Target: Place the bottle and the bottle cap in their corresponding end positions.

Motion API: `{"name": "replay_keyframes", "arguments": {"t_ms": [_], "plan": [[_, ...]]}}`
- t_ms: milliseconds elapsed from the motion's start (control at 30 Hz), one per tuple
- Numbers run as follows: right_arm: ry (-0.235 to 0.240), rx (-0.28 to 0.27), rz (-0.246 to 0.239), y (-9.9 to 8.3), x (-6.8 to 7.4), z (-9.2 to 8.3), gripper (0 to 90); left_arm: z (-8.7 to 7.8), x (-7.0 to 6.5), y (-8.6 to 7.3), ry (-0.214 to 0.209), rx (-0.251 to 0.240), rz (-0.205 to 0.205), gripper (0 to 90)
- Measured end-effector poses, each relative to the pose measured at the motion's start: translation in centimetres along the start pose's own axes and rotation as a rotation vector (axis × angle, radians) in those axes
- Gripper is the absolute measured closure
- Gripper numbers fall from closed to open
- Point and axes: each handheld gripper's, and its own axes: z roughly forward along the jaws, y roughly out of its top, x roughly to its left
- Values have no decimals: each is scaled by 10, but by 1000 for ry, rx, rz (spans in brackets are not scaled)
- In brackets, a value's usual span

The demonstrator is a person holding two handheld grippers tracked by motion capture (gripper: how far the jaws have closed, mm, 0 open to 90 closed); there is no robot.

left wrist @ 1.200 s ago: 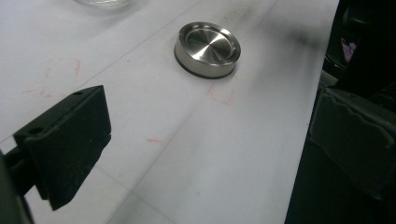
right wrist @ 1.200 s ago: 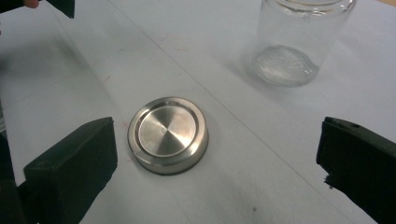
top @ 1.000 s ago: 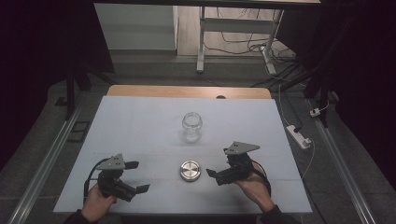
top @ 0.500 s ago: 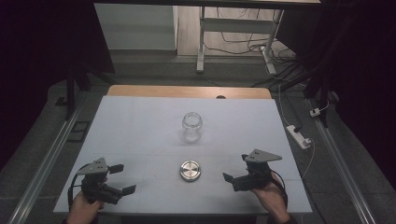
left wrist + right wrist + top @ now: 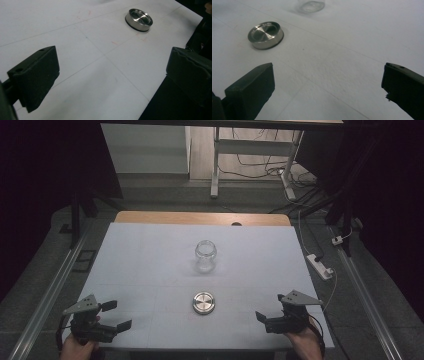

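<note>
A clear glass jar [image 5: 205,256] stands upright and lidless at the middle of the white table [image 5: 140,265]. Its round metal lid [image 5: 203,302] lies flat on the table just in front of it. My left gripper [image 5: 118,315] hovers open at the near left corner, well left of the lid, holding nothing. My right gripper [image 5: 270,307] is open at the near right, also apart from the lid. In the left gripper view the lid [image 5: 139,19] lies far ahead of the wide-open gripper [image 5: 112,62]. The right gripper view has the lid [image 5: 265,34] and the jar's base [image 5: 311,5] beyond the open gripper [image 5: 328,75].
A wooden strip [image 5: 200,218] runs along the table's far edge. A white power strip [image 5: 320,266] lies on the floor off the right side. Metal rails [image 5: 47,295] flank the table. The table's front edge is close under both hands.
Both grippers have drawn back toward the near edge and outward to the corners, away from the lid. Jar and lid have not moved.
</note>
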Motion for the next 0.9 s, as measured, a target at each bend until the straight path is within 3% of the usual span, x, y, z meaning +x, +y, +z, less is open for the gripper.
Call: {"name": "replay_keyframes", "arguments": {"t_ms": [367, 733, 900], "plan": [[-49, 34, 41, -22, -8, -14, 0, -7, 1, -11, 46, 28, -20, 0], [-75, 83, 65, -34, -9, -22, 0, -9, -2, -18, 116, 93, -13, 0], [-78, 90, 75, -35, -10, -22, 0, -8, -1, -17, 115, 105, -15, 0]]}}
